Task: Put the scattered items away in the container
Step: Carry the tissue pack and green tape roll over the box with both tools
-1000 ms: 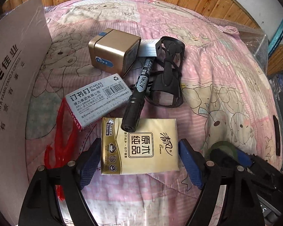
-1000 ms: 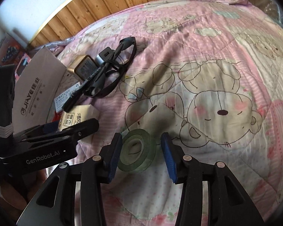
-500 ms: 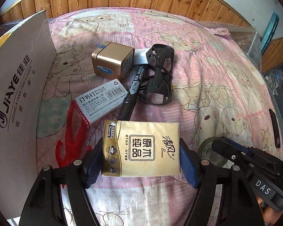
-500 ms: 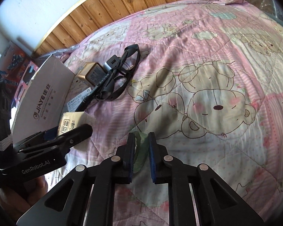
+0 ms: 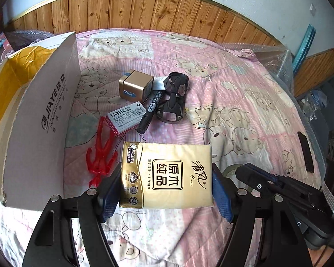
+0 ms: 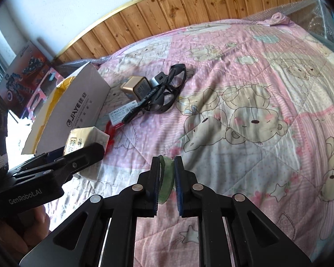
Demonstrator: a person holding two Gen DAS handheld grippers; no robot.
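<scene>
Gripping the tissue pack [image 5: 167, 173] by its short sides, the left gripper [image 5: 167, 189] holds it above the bed, right of the box [image 5: 40, 115]; soft, light (squashes easily). Right gripper [image 6: 165, 178] clenches the tape roll [image 6: 167, 178].

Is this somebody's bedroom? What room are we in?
Most likely a bedroom. Everything lies on a bed with a pink teddy-bear quilt, wood panelling lines the wall behind it, and a cardboard box sits on the bed for tidying.
</scene>
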